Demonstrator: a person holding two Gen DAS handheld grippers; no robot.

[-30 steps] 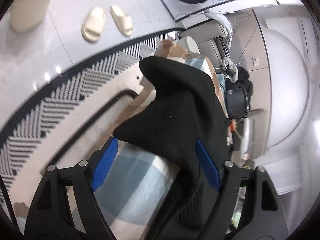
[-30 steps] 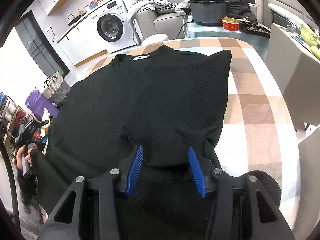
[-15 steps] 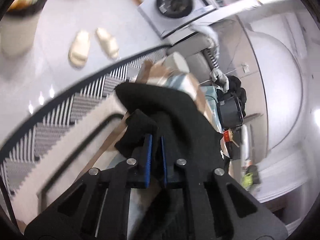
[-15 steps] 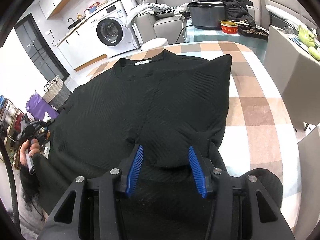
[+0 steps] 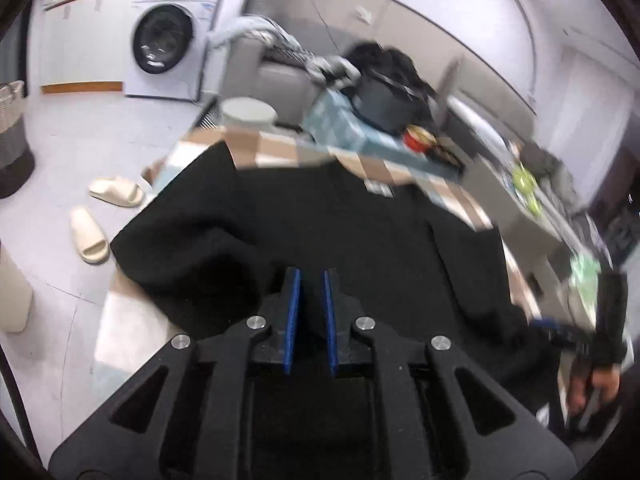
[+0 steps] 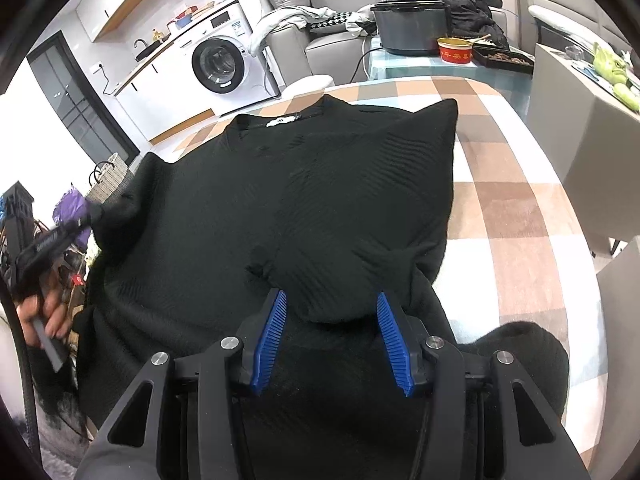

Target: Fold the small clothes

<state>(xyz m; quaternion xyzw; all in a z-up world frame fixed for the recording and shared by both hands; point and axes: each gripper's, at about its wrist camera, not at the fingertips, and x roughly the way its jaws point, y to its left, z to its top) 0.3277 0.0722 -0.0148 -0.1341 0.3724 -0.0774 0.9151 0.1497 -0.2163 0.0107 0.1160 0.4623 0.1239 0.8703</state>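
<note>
Motion blur smearing side table (image 5: 340,136) and right gripper (image 5: 576,330) in left wrist view; black sweater (image 6: 280,208) hem running under camera mount.

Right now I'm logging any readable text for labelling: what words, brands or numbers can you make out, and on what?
None can be read.
Neck label of the black sweater: a mark, too small.
Red bowl: yellow characters, too small.
Washing machine panel: blurred.
</note>
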